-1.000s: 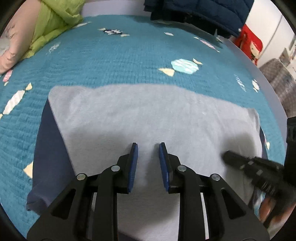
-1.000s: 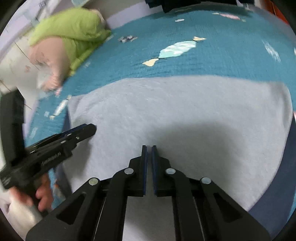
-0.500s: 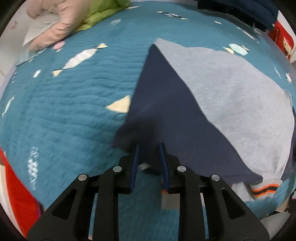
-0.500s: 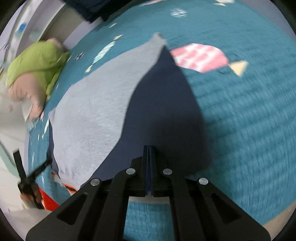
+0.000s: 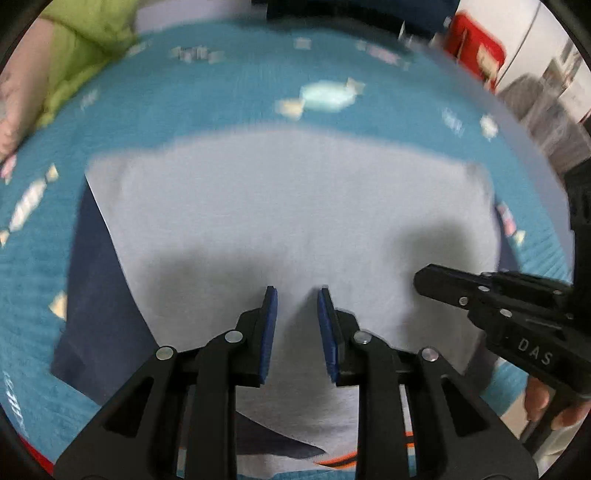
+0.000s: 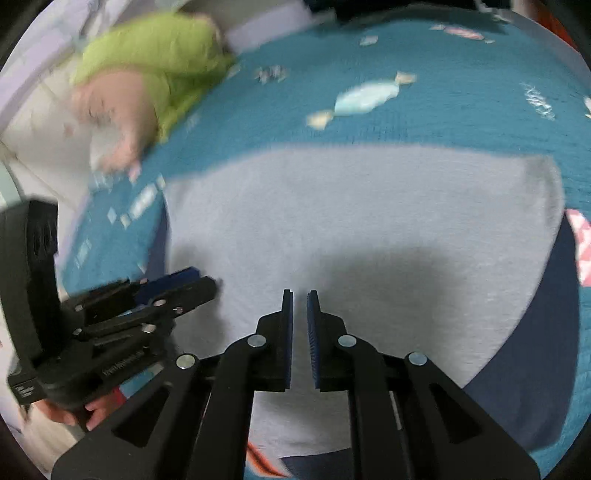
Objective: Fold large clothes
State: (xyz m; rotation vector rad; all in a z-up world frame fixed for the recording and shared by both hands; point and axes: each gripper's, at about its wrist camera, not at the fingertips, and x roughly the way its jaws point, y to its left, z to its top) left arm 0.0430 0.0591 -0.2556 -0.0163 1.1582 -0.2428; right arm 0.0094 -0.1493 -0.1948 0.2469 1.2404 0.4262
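A large garment lies flat on the teal bedspread, its light grey fleece inside (image 5: 295, 206) facing up and its navy outside (image 5: 99, 302) showing at the left edge. It also shows in the right wrist view (image 6: 369, 221) with navy at its right (image 6: 532, 369). An orange-striped hem (image 5: 340, 459) lies near me. My left gripper (image 5: 296, 291) hovers open and empty over the grey fabric. My right gripper (image 6: 300, 293) is slightly open and empty over the same fabric. Each gripper shows in the other's view: the right one (image 5: 419, 275) and the left one (image 6: 214, 284).
The teal bedspread (image 5: 240, 92) has candy prints. A green and pink pile of bedding (image 6: 147, 66) lies at the far left. Dark clothes (image 5: 351, 11) lie at the far edge. A red object (image 5: 476, 55) and grey furniture (image 5: 546, 118) stand beyond the bed at right.
Half a second ago both grippers were at the navy side corners, the right one shut. Now both are back over the middle of the grey fabric, and the right jaws have parted slightly.
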